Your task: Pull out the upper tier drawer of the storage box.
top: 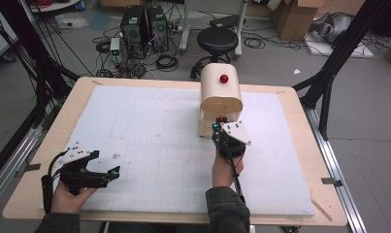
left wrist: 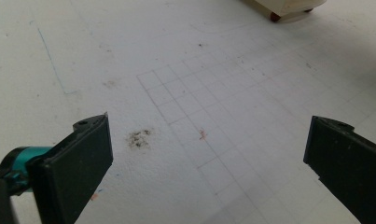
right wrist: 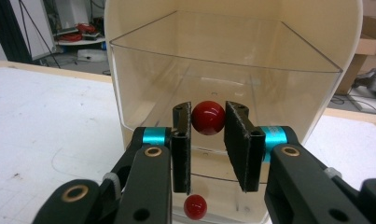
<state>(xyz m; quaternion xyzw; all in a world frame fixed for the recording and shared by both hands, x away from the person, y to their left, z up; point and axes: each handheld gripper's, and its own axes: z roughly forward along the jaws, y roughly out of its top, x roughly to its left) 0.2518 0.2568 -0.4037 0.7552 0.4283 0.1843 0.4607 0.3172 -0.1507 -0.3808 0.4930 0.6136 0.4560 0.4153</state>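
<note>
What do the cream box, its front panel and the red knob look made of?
Box: matte cream plastic or painted wood, hard to tell. Front panel: clear plastic, since the inside shows through it. Red knob: glossy, likely lacquered wood or plastic, with bright highlights.

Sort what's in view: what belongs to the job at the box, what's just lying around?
In the job:
- cream box with clear drawer
- upper red knob, clamped by the right gripper
- lower red knob

Lying about:
- left gripper, jaws open, idle over the white board
- black stool, computer towers, cardboard boxes on the floor
</note>
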